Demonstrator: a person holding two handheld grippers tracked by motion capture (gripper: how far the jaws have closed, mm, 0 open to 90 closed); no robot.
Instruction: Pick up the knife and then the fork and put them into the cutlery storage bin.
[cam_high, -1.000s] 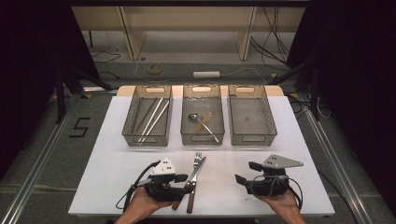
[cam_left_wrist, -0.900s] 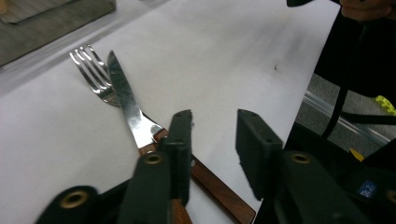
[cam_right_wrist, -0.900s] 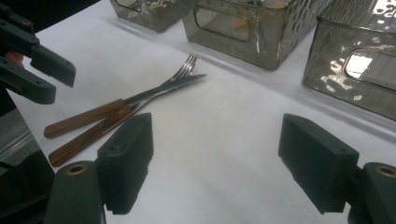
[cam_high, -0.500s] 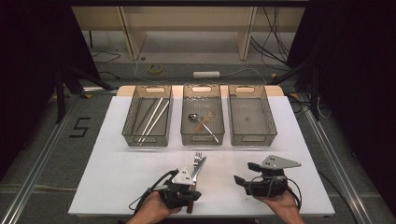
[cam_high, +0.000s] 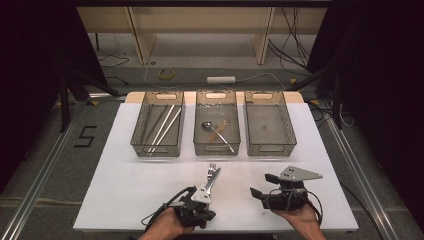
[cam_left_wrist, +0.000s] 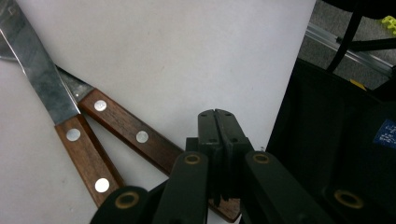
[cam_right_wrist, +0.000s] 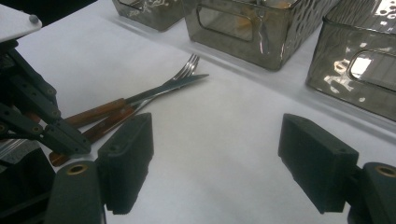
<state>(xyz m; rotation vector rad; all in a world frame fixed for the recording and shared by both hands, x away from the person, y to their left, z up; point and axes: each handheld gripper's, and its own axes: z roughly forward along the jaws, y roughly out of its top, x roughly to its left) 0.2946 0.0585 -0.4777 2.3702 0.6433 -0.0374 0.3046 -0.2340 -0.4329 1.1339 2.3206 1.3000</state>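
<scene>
Cutlery sorting, part done. Along the far edge of the white worktop (cam_high: 125, 200) stand three clear bins: the left bin (cam_high: 158, 125) holds several long metal pieces, the middle bin (cam_high: 217, 125) a spoon (cam_high: 216, 131) and a small tan item, and the right bin (cam_high: 270, 125) appears empty. A fork (cam_high: 212, 172) and a knife (cam_left_wrist: 56, 105), both wooden-handled, lie crossed near the front edge, not yet sorted. The left gripper (cam_left_wrist: 217, 116) sits low at the handle ends; its jaws have just closed and now stand pressed together, seemingly on the end of one wooden handle, though which handle cannot be told. The right gripper (cam_right_wrist: 217, 158) hovers near the front right corner, jaws spread wide with nothing between them. Judged remaining: both pieces must still reach a bin. The worktop is a plain white board on a metal-railed frame; beyond it lie grey flooring, loose cables, a roll of tape and pale wooden shelving.
</scene>
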